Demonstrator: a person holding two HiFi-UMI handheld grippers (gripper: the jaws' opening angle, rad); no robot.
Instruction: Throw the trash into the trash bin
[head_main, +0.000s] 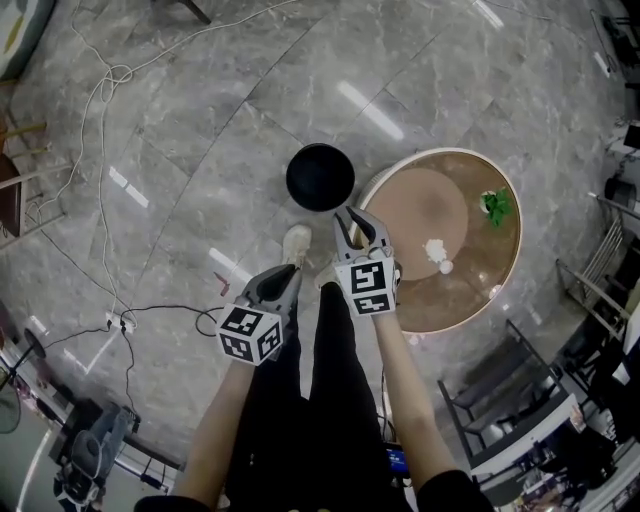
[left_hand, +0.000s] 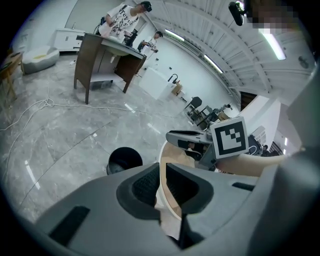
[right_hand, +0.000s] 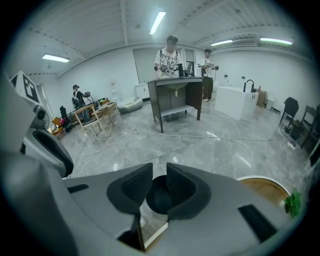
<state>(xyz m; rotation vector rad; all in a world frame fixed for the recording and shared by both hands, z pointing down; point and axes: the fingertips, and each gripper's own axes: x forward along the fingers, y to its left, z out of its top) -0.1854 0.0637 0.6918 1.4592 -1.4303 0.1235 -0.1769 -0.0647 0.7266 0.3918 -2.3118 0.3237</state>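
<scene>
Crumpled white trash (head_main: 436, 250) lies on the round worktop (head_main: 410, 215) beside the black trash bin (head_main: 320, 177), left gripper (head_main: 284, 276) and right gripper (head_main: 358, 222) jaws apart, empty; a shallow pinch could drop it short.

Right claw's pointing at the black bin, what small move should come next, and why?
Probably swing the right claw rightward to the white crumpled trash on the round table. Its jaws stand apart with nothing between them, only the black bin showing through the gap, while that trash lies on the tabletop waiting.
</scene>
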